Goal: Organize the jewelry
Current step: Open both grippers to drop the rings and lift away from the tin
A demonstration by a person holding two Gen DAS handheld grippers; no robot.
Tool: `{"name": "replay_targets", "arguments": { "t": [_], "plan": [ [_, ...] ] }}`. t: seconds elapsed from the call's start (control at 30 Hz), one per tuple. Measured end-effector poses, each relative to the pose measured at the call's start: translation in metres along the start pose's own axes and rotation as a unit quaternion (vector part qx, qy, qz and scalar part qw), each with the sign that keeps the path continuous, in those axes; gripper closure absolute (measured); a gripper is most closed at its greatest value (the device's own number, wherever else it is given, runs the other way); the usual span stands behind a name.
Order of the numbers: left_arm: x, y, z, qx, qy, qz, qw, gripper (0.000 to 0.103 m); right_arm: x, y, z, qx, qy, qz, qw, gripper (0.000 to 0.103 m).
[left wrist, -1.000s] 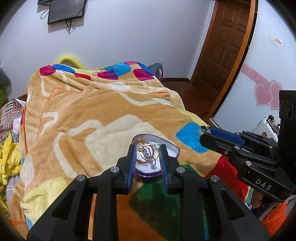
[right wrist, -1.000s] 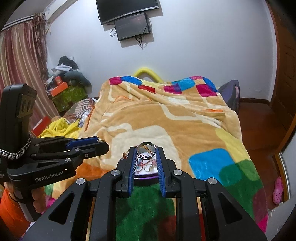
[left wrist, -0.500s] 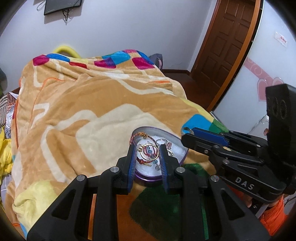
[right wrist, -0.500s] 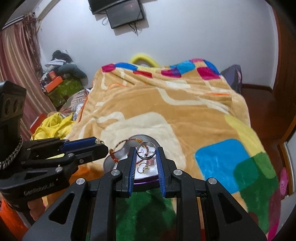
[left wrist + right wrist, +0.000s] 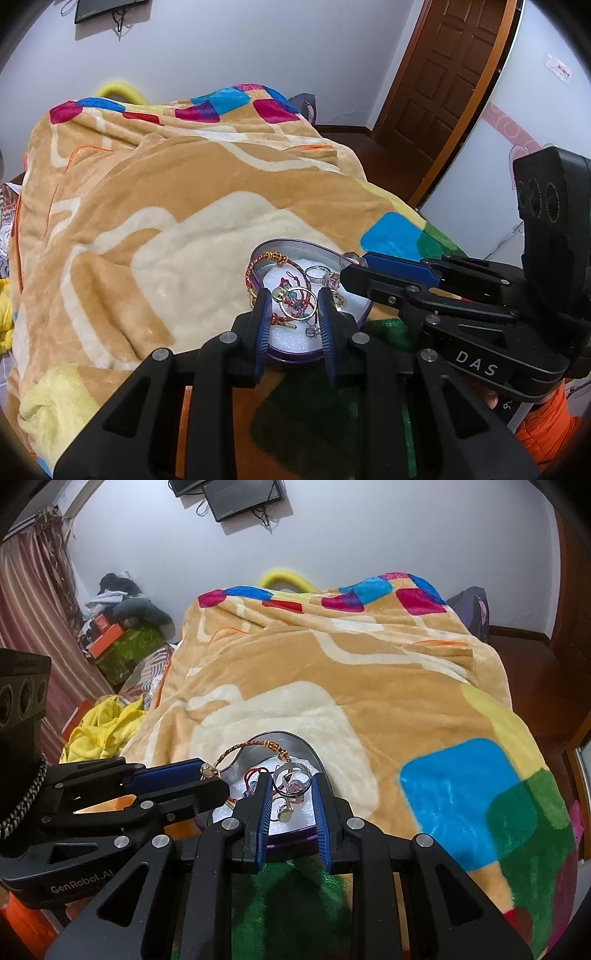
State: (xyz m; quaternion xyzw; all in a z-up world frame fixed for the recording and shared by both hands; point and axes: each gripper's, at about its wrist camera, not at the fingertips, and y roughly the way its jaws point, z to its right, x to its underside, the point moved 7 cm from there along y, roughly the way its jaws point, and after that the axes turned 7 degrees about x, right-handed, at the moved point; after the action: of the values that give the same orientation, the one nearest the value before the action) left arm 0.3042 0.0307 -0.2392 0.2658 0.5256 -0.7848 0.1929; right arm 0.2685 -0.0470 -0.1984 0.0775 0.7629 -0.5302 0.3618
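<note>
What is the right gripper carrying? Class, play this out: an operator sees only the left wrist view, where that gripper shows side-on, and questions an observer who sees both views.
Observer: The right gripper pinches a silver ring between its blue pads.
Operator: Is it over the tin?
Observer: It looks so: right behind it shows the purple tin with its white lining, where another ring lies.
Operator: What stands off the bed's left side?
Observer: A striped curtain, and by the wall an orange box on top of a green box.
</note>
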Motion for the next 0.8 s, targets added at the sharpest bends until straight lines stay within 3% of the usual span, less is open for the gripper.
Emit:
{"name": "replay_targets", "arguments": {
  "t": [0.43,0.8],
  "plan": [
    [-0.004,-0.02,0.003,-0.002,-0.002,0.01,0.9999,0.074,-0.001,-0.008,-0.003,0.005,-0.004,-0.004,1.0,0.079],
    [-0.019,-0.087,0.026,-0.018,0.013,0.072,0.9972,0.069,-0.017,-0.07,-0.016,0.011,-0.012,0.059,0.998,0.078]
  ]
}}
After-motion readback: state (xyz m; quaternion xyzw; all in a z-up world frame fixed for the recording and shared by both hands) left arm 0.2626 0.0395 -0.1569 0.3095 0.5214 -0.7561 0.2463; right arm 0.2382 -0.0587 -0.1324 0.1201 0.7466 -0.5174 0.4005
